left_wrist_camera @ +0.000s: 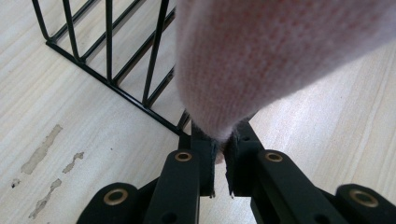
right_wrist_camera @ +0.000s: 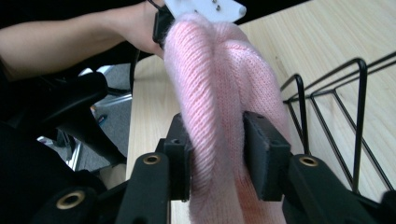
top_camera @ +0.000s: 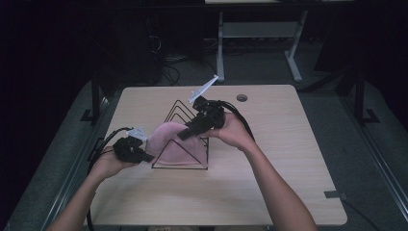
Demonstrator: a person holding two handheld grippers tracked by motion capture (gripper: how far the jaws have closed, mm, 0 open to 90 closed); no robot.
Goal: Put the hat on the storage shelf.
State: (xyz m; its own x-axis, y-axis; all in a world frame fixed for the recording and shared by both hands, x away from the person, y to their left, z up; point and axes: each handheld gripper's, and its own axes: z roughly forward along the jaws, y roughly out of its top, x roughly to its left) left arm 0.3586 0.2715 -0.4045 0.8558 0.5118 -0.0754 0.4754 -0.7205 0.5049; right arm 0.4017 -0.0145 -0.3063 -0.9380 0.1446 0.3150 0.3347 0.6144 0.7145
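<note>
**Pink knit held over the wire rack by both grippers**

High view: the knit [top_camera: 171, 142] is draped over the rack [top_camera: 185, 144] at mid-table, stretched between the left gripper [top_camera: 144, 156] and right gripper [top_camera: 185, 134].

Left gripper view: one end is pinched between near-closed jaws, likely to keep it taut.

Right gripper view: a thick fold is clamped, apparently for steering it onto the wires.
</note>
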